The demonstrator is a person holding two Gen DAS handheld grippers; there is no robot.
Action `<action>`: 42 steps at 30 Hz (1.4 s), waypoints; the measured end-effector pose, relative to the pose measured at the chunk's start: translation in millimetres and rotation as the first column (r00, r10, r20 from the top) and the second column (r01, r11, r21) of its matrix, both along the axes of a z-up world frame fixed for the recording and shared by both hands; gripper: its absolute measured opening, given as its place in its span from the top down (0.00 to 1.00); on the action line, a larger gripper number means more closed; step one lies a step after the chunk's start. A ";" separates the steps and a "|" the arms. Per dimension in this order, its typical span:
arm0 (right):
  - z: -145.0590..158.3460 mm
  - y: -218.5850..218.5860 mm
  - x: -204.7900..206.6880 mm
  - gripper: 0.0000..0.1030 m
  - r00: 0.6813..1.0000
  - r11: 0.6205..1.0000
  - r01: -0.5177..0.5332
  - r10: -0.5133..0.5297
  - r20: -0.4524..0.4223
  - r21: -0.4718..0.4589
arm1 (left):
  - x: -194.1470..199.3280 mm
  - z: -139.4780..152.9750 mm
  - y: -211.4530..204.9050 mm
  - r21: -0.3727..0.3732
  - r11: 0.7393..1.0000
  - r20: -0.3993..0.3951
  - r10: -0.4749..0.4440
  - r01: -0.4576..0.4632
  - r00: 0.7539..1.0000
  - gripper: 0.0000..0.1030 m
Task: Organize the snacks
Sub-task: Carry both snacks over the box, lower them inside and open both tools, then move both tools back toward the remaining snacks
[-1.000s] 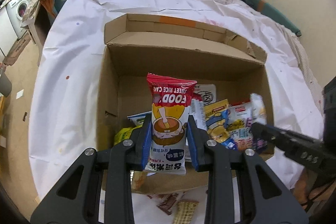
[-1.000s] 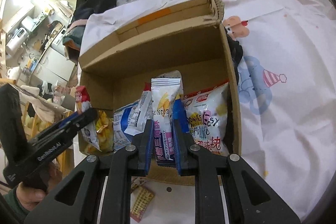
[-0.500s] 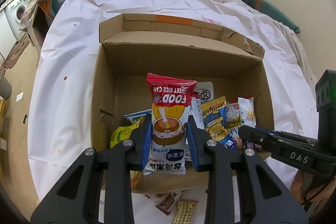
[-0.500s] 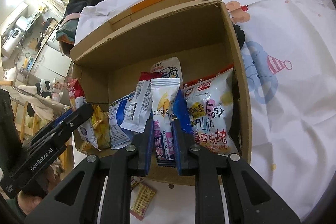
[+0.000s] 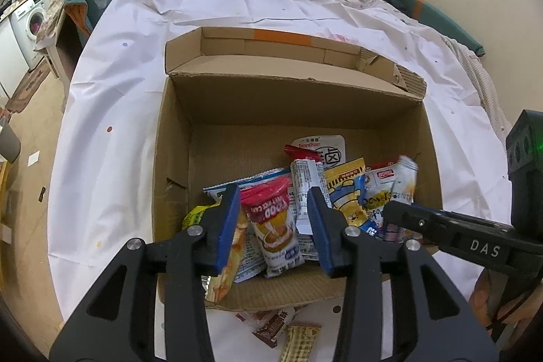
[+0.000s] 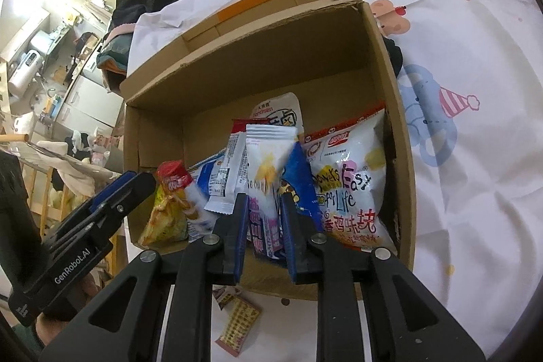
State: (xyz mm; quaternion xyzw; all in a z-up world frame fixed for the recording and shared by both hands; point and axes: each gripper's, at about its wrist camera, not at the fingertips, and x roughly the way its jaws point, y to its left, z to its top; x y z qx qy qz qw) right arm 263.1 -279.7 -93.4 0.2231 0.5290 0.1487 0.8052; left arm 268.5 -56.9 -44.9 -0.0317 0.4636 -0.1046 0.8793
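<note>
Rice-cake packet [image 5: 275,233], earlier clamped upright, now lies loose in the box [image 5: 176,138] between the opening left tool [image 5: 273,216].

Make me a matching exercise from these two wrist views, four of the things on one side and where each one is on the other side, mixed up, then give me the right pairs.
Things:
1. red rice cake packet
2. white and pink packet
3. big white chicken-flavour bag
4. small wrappers

Places:
A. leaning against the cardboard box's right wall
B. on the white sheet, outside the box
C. between the opening jaws of the left gripper, no longer clamped
D. between the jaws of the right gripper

Pairs: 1-C, 2-D, 3-A, 4-B
</note>
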 end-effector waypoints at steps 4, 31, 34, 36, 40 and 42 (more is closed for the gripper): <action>3.4 -4.6 0.4 0.79 1.000 1.000 0.027 -0.027 0.012 0.010 | -1.3 2.2 0.4 -0.005 1.000 0.012 -0.003 0.003 1.000 0.46; 30.7 6.0 -17.3 0.13 0.993 0.997 0.047 -0.041 0.107 -0.053 | -28.7 40.1 23.8 -0.021 0.999 0.164 0.043 -0.040 0.985 0.27; 32.0 6.1 -31.7 0.11 0.993 0.995 0.058 -0.049 0.111 -0.079 | -37.8 43.5 28.7 -0.029 0.999 0.161 0.049 -0.045 0.986 0.20; 33.6 5.6 -39.6 0.11 0.993 0.996 0.054 -0.046 0.112 -0.070 | -46.3 44.7 33.9 -0.047 0.998 0.162 0.060 -0.053 0.985 0.14; 33.9 0.9 -55.3 0.11 0.991 0.995 0.077 -0.071 0.112 -0.058 | -61.2 46.0 39.9 -0.053 0.996 0.156 0.073 -0.066 0.985 0.11; 31.4 -2.2 -63.8 0.11 0.991 0.995 0.091 -0.088 0.098 -0.028 | -67.8 46.0 41.2 -0.051 0.996 0.154 0.073 -0.066 0.985 0.10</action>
